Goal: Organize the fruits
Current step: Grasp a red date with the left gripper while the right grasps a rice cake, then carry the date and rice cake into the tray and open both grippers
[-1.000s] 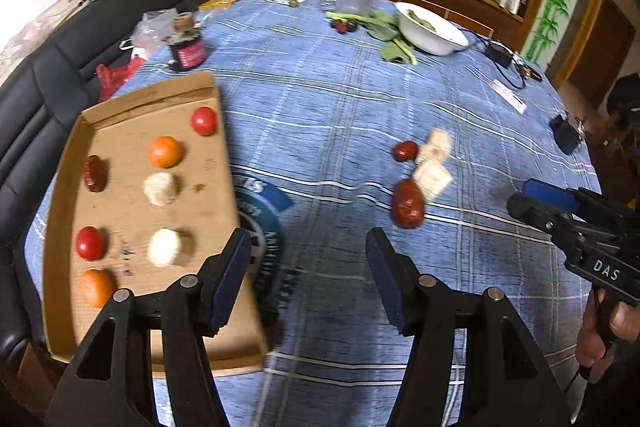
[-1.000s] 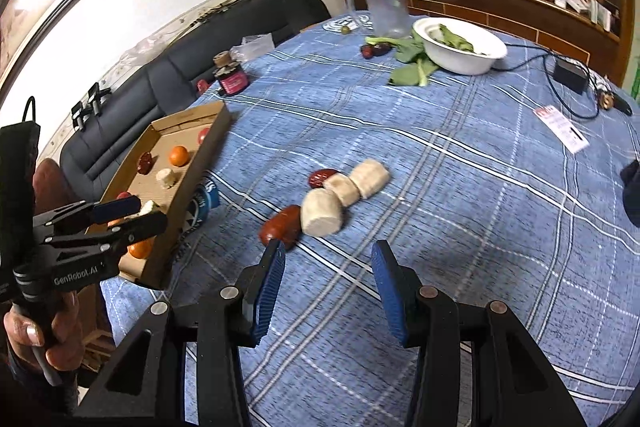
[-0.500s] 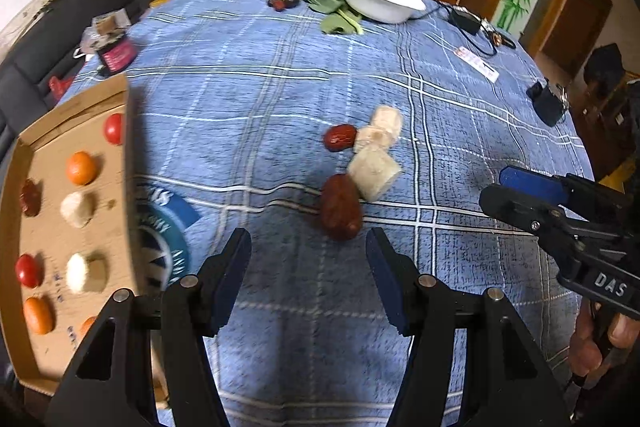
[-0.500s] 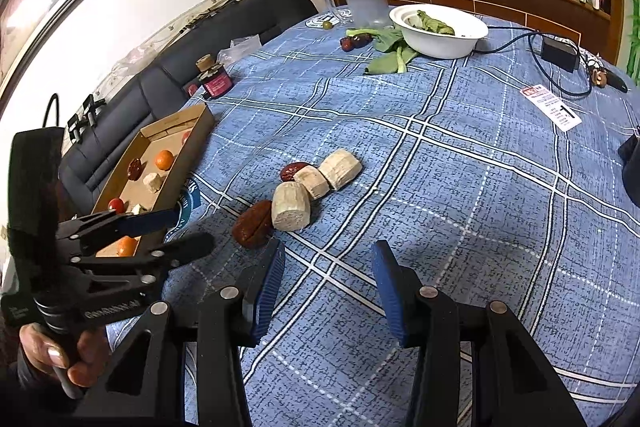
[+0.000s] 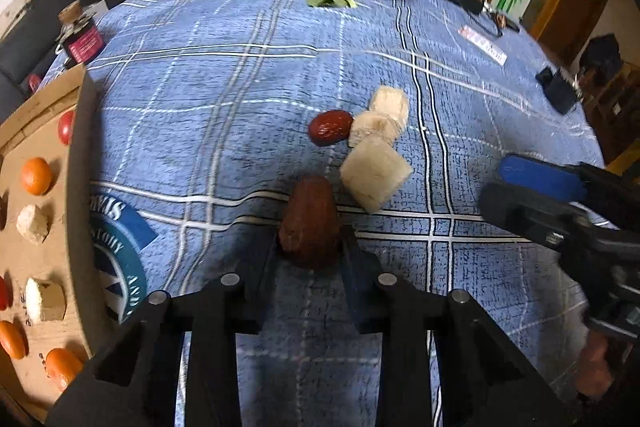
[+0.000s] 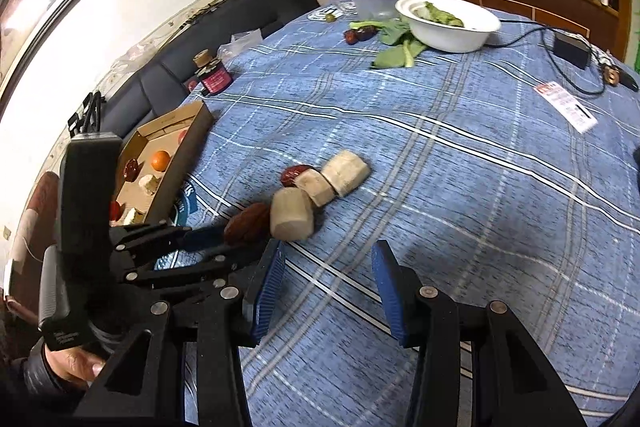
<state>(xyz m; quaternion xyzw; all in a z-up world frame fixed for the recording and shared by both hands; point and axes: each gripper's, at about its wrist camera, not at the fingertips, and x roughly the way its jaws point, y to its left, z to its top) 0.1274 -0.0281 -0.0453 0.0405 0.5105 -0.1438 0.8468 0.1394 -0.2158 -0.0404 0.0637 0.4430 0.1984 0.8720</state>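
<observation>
The left tool (image 5: 310,239) has just closed on the nearer red date (image 5: 308,221), which sits between its jaws on the blue checked tabletop (image 5: 240,75), long axis pointing toward twelve o'clock. The cardboard tray (image 5: 80,163) of sorted fruit lies at nine o'clock from it, so the carry probably goes that way. The right tool (image 6: 328,281), empty and part-open, hovers short of the pale root chunk (image 6: 290,215) at eleven o'clock.

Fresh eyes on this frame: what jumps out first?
The left gripper, its jaws having just closed, clamped on a dark red date low in the middle of the blue plaid tablecloth. Just beyond it, three pale chunks and a second date lie clustered. At far left, the cardboard tray holds sorted fruit; the right gripper hovers open.
</observation>
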